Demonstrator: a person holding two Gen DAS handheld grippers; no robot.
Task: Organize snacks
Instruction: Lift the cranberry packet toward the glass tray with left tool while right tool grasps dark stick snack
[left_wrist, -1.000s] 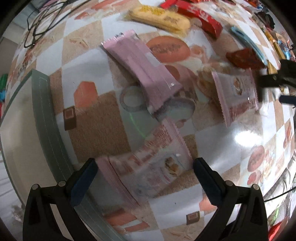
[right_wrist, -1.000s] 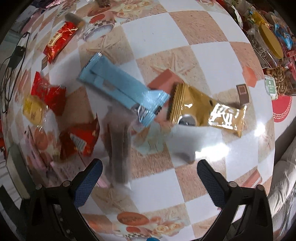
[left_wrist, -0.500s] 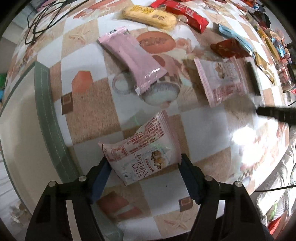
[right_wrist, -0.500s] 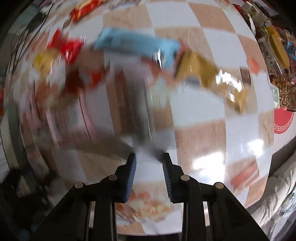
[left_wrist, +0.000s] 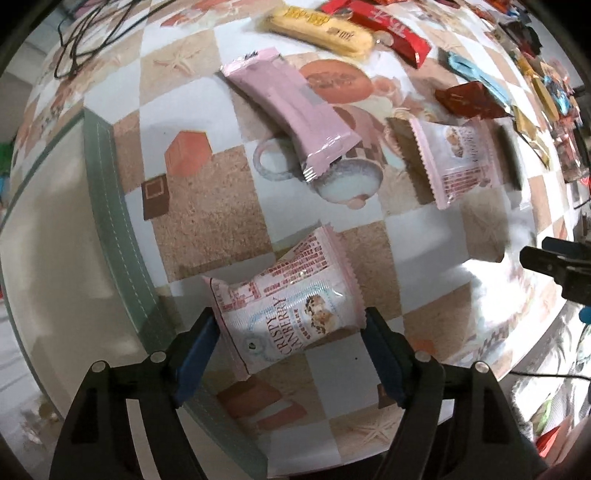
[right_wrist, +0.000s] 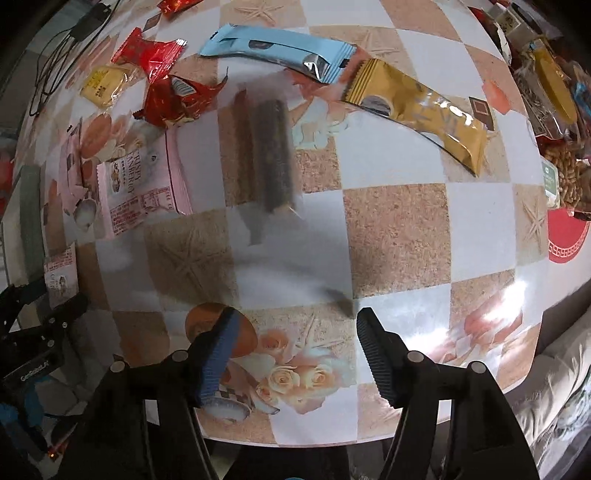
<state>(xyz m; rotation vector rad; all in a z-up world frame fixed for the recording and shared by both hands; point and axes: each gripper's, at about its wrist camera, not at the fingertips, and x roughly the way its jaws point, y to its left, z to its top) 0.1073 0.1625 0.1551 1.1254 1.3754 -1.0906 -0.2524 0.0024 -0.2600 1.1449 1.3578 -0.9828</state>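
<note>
— What's the left gripper (left_wrist: 290, 328) got down at the bottom of its frame?

— A pink cranberry crisp packet (left_wrist: 286, 295), pinched by its two side edges between the blue pads (left_wrist: 195, 341). It looks raised off the checked tablecloth (left_wrist: 207, 206), tilted, and near the table edge. My guess is it's gripped by the edges so the biscuit inside isn't crushed.

— Where would it go?

— Probably beside its twin, the second cranberry packet (left_wrist: 456, 155) lying flat at the right of that frame, with a long pink wrapper (left_wrist: 291, 110) at upper centre between the two and farther back. The pinks seem to be gathering together, which suits sorting by kind. That's a judgement, mind.

— And the right gripper (right_wrist: 293, 345)?

— Jaws apart, nothing between them, hovering low in its frame over the rose print. Just ahead at centre lies a dark brown bar (right_wrist: 271, 147), blurred, so I can't tell what it is.

— Beyond that?

— A light blue wrapper (right_wrist: 277, 50) at the top, a gold wrapper (right_wrist: 417, 109) to its right, their ends close together. Red packets (right_wrist: 170, 96) and a yellow one (right_wrist: 101, 85) sit at the upper left, loosely scattered. Those look unsorted yet.
</note>
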